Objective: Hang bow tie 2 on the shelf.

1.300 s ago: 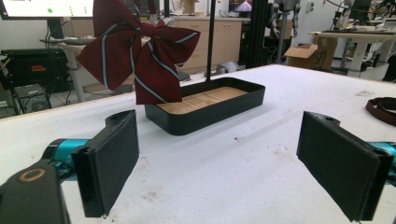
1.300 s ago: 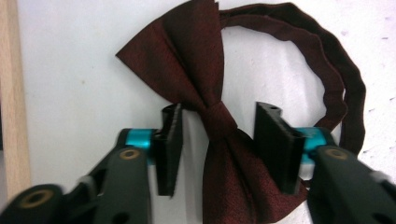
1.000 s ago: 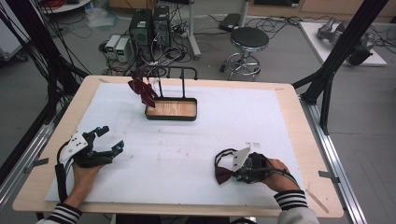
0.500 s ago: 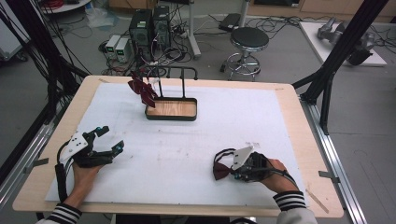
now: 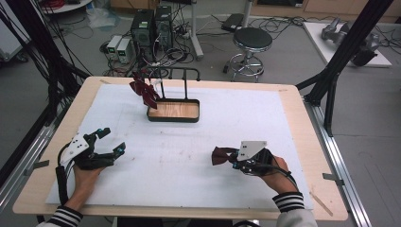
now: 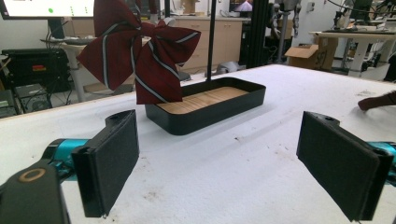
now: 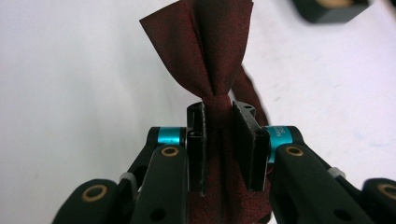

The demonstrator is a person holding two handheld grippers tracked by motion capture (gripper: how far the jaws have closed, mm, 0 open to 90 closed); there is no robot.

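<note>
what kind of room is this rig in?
Most likely a robotics lab: desktop PC towers and loose cables on the floor behind the table, a black frame strut, cabinets and workbenches in the background.

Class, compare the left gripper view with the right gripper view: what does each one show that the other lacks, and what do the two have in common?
Left gripper view: the striped bow tie hanging above the black tray with its wooden floor, seen between the wide-open jaws of the left gripper.

Right gripper view: the right gripper shut on the knot of a plain dark red bow tie.

Both: the white table cover underneath.
</note>
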